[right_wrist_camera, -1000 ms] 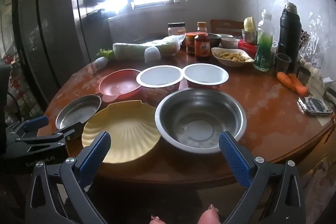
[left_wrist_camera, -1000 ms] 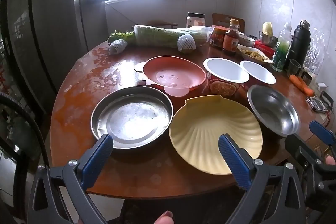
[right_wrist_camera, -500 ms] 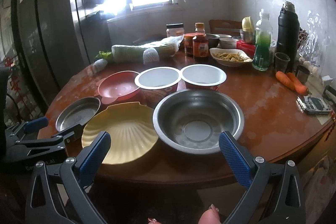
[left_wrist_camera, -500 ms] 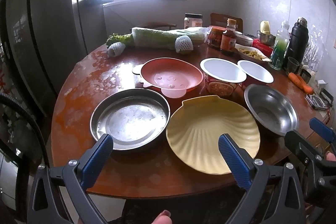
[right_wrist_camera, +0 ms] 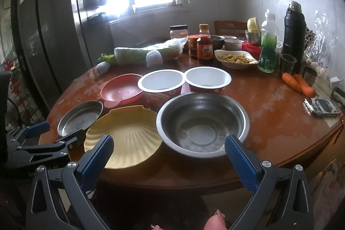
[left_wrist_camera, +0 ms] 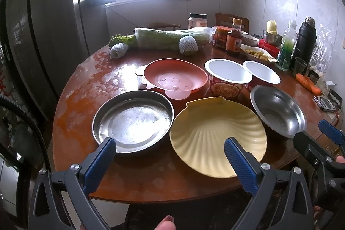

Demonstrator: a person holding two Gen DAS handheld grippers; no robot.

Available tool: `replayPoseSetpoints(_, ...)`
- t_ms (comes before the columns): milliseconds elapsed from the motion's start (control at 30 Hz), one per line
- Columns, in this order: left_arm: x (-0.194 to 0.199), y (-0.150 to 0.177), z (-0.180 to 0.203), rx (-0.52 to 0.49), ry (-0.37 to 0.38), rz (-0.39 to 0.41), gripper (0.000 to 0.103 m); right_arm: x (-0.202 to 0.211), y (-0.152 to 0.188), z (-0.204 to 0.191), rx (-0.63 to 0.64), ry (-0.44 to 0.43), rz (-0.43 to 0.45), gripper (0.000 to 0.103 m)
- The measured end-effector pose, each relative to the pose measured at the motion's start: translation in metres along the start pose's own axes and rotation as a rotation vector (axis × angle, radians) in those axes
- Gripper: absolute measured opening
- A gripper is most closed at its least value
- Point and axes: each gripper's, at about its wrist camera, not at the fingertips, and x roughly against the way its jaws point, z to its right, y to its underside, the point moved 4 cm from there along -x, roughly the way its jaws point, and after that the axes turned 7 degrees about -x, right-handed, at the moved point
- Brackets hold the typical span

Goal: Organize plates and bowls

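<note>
Right wrist: steel bowl [right_wrist_camera: 202, 122] before tool [right_wrist_camera: 169, 149].

Around the yellow shell plate [left_wrist_camera: 217, 135], bare table [left_wrist_camera: 138, 178] lay only nearer the edge; the steel pan [left_wrist_camera: 132, 121] crowded its left, the steel bowl [left_wrist_camera: 278, 114] its right, cups [left_wrist_camera: 227, 78] behind

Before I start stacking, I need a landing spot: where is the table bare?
Bare wood lies left of the flat steel pan, toward the foam-netted fruit, and right of the steel bowl, between the carrots and the phone. The table's middle and far right side are crowded.
</note>
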Motion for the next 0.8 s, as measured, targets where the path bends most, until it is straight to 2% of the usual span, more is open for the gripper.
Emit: replayPoseSetpoints(800,0.0003,-0.0004,0.0011,-0.004,0.000,0.007,0.101,-0.0018,0.0019,-0.0021,-0.002,-0.002,-0.011,0.103)
